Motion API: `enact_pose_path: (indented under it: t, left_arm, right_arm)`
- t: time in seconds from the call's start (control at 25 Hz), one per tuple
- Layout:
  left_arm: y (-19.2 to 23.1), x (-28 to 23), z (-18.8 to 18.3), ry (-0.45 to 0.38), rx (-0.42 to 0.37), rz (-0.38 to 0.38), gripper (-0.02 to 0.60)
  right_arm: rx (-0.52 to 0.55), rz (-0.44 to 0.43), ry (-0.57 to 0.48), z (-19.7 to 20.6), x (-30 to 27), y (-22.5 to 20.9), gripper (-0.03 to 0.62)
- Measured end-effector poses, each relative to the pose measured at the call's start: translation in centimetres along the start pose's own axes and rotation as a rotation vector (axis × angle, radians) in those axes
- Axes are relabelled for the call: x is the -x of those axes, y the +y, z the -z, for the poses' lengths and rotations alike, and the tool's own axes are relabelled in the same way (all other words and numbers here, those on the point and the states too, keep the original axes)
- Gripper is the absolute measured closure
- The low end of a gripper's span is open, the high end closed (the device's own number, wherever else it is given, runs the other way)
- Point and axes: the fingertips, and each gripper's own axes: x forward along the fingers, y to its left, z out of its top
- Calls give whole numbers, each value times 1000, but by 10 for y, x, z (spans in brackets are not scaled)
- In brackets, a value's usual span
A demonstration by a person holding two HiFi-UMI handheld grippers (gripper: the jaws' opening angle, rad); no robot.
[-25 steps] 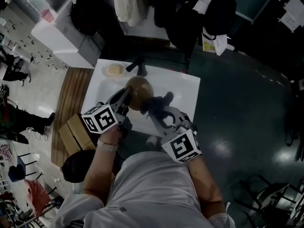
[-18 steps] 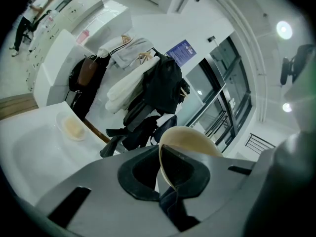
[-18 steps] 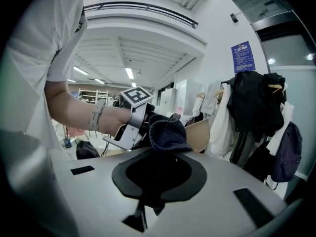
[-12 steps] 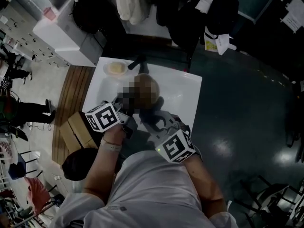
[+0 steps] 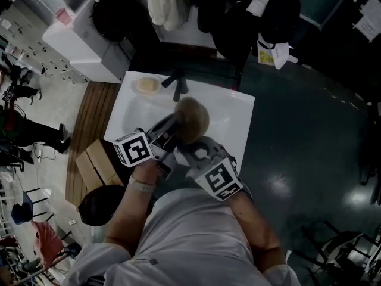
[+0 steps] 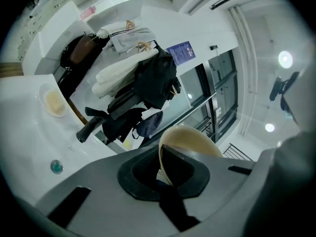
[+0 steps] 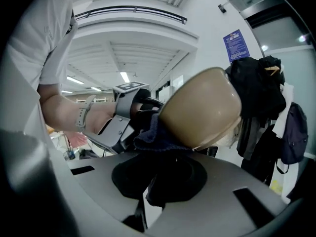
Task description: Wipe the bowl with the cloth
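Note:
Over the white basin (image 5: 238,115) hangs a tan bowl (image 5: 191,119), tipped on its side. My left gripper (image 5: 168,128) is shut on the bowl's rim; in the left gripper view the rim (image 6: 170,147) runs down between the jaws of that gripper (image 6: 165,177). My right gripper (image 5: 190,151) sits just below the bowl, shut on a dark blue cloth (image 7: 157,132). In the right gripper view the cloth bunches out of that gripper (image 7: 159,184) and presses against the bowl's (image 7: 202,110) outer wall beside the left gripper's fingers (image 7: 143,113).
A black faucet (image 5: 177,82) and a soap dish (image 5: 145,86) stand at the basin's far edge. A drain plug (image 6: 56,167) shows in the basin floor. Dark bags and clothes (image 5: 238,11) hang behind. A cardboard box (image 5: 95,165) lies on the floor at left.
The bowl has shifted right and toward the person. The right gripper with the cloth has moved from the bowl's right side to close under it.

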Motion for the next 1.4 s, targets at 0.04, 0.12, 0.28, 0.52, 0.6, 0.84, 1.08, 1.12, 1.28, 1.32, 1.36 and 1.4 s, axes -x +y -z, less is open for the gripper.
enact_pose_path:
  t: [0.04, 0.12, 0.28, 0.52, 0.6, 0.84, 1.08, 1.12, 1.28, 1.32, 1.36, 1.4]
  left_arm:
    - [-2, -1, 2, 14, 10, 23, 560]
    - [-3, -2, 6, 42, 16, 52, 560]
    - [-3, -3, 9, 99, 4, 64, 560]
    - [-11, 0, 20, 227, -9, 157, 558]
    - [-10, 1, 22, 252, -10, 169, 558]
    - [-14, 4, 28, 294, 43, 228, 558]
    - [-16, 11, 35, 345, 74, 313, 558]
    - [-17, 13, 34, 351, 75, 324, 558]
    - [-20, 20, 36, 377, 85, 373, 558]
    - [-21, 23, 37, 384, 85, 384, 558]
    - [-21, 25, 37, 391, 83, 393, 558]
    - [-22, 27, 37, 398, 79, 402, 558]
  right_arm:
    - [-9, 6, -2, 1, 0, -2, 548]
    - [-22, 14, -5, 2, 0, -6, 548]
    - [-35, 18, -2, 4, -1, -8, 548]
    - [-24, 27, -9, 4, 1, -8, 548]
    - [-17, 25, -6, 4, 0, -7, 548]
    - [2, 27, 20, 11, -2, -6, 548]
    - [12, 26, 20, 10, -4, -5, 548]
    - [13, 28, 19, 10, -4, -5, 548]
    - [16, 32, 12, 8, -4, -6, 548]
    - [17, 32, 12, 8, -3, -5, 548]
    - [17, 32, 12, 8, -3, -5, 548]
    - [16, 33, 12, 8, -3, -5, 548]
